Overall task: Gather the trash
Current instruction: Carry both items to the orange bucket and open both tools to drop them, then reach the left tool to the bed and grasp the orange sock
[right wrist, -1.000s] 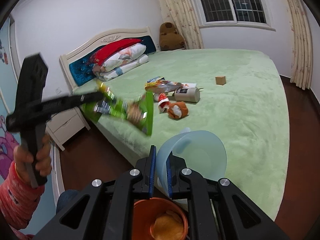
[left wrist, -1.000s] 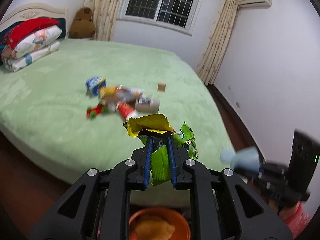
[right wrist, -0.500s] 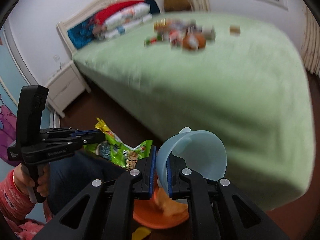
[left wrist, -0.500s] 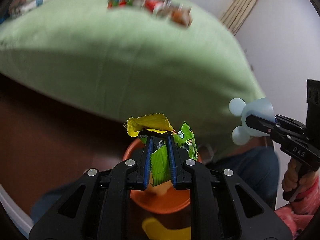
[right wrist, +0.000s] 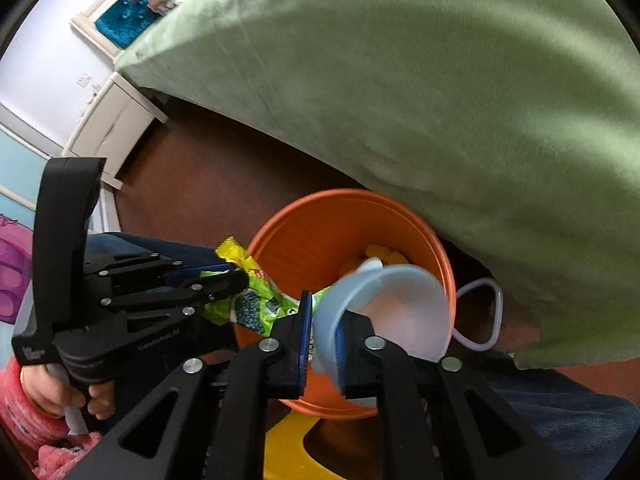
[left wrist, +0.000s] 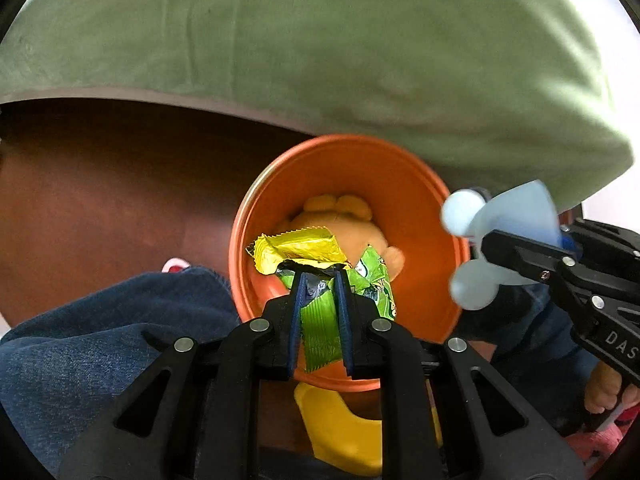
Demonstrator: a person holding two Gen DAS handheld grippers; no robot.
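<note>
An orange bin (left wrist: pixel 404 184) stands on the dark floor beside the bed, with an orange plush toy (left wrist: pixel 336 216) in its bottom. My left gripper (left wrist: pixel 320 276) is shut on a green and yellow snack bag (left wrist: pixel 320 312) and holds it over the bin's mouth. My right gripper (right wrist: pixel 320 316) is shut on the rim of a pale blue plastic cup (right wrist: pixel 392 312), tilted over the bin (right wrist: pixel 320 220). The cup also shows in the left wrist view (left wrist: pixel 512 216), at the bin's right rim. The snack bag shows in the right wrist view (right wrist: pixel 256 308).
The green bed (left wrist: pixel 320 40) overhangs the bin closely at the far side. A yellow object (left wrist: pixel 340 432) lies on the floor just near of the bin. The person's jeans-clad legs (left wrist: pixel 100 340) flank the bin. A white nightstand (right wrist: pixel 116 120) stands far left.
Both grippers have tipped down from the bed towards the floor. The snack bag and the blue cup have come over the orange bin's mouth, and the bin now fills the middle of both views.
</note>
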